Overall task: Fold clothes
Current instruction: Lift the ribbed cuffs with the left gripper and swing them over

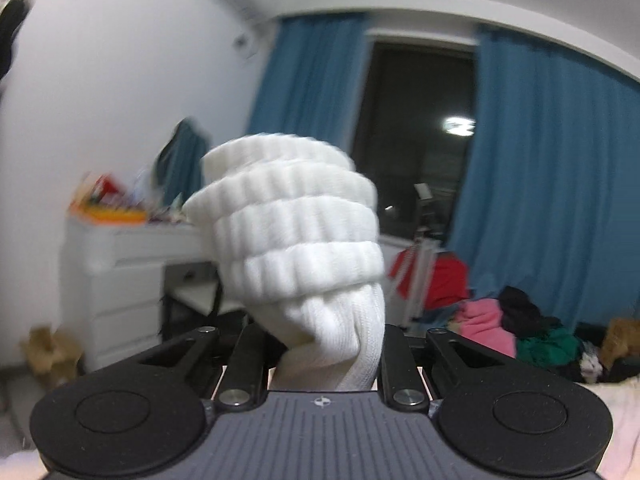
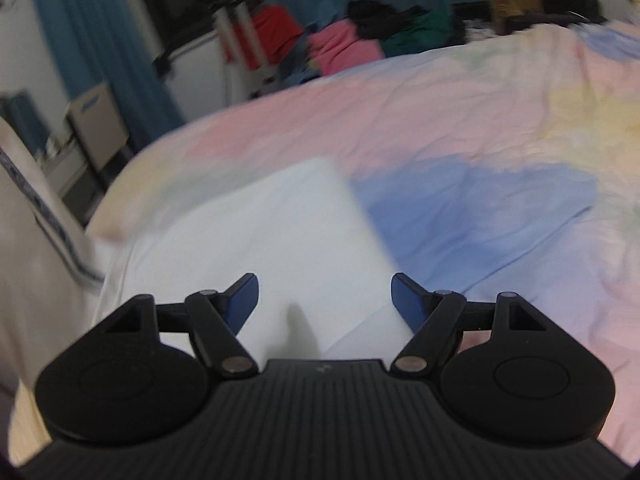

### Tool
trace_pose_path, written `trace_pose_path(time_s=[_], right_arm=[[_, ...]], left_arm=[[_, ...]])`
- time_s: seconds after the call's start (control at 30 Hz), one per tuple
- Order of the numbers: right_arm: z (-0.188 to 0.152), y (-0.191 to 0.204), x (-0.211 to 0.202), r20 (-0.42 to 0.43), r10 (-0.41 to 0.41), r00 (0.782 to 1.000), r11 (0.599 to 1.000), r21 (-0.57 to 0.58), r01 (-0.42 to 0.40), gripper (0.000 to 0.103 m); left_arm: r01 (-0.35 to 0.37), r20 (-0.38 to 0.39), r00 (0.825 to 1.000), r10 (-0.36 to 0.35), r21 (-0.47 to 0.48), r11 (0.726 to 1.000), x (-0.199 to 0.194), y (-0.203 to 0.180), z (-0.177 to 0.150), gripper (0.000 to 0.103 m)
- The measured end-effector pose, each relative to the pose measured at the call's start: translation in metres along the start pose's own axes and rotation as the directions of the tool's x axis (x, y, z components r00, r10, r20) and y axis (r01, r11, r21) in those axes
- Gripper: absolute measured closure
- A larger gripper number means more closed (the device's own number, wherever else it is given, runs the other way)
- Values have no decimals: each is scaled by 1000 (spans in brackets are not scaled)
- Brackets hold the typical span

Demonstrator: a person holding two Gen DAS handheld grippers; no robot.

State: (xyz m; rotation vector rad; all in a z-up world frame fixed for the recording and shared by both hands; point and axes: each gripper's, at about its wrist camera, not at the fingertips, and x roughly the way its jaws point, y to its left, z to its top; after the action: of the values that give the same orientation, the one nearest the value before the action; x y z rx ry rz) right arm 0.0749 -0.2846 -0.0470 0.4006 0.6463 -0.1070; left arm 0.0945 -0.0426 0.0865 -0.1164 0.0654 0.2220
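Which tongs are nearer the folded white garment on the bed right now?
Right. The right tongs hover open just above the folded white garment; the left tongs, gripping a white ribbed cuff, face the window instead.

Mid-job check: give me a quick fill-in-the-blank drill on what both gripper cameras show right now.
1. The left gripper is shut on a ribbed ____ sock.
2. The right gripper hovers with its jaws ____.
3. Under the right gripper, a folded white cloth lies on the pastel ____.
4. The curtains beside the dark window are ____.

Missing words: white; open; bedsheet; blue
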Motion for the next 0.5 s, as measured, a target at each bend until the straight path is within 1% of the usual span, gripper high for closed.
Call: trace_pose_path(time_s=[0.07,0.13,0.2,0.3,0.37,0.4,0.43,0.5], right_arm=[[7,-16,-5,26,-18,999,998,60,17,28],[13,-33,-10,50,-38,998,992,124,32,28],[16,-50,-13,67,-57,996,980,193,43,28],[20,-73,-13,79,-68,995,958,282,43,28],[21,-83,-11,87,-56,995,944,328,24,27],[20,-85,-10,90,-36,995,937,350,2,27],[19,-89,-9,93,3,996,924,380,-38,27],[17,-96,-5,102,79,992,890,440,-116,26]], left_arm=[[24,14,1000,-25,58,998,-5,-43,-12,86],[48,18,999,-51,127,991,-9,-87,-35,87],[83,-1,996,-84,205,975,-11,-127,-65,87],[154,-81,988,-135,327,932,-15,-174,-121,87],[194,-143,979,-148,411,891,-17,-198,-155,87],[215,-174,973,-151,450,867,-18,-210,-173,87],[230,-198,969,-151,475,849,-18,-216,-185,87],[248,-230,962,-149,494,833,-16,-223,-199,85]])
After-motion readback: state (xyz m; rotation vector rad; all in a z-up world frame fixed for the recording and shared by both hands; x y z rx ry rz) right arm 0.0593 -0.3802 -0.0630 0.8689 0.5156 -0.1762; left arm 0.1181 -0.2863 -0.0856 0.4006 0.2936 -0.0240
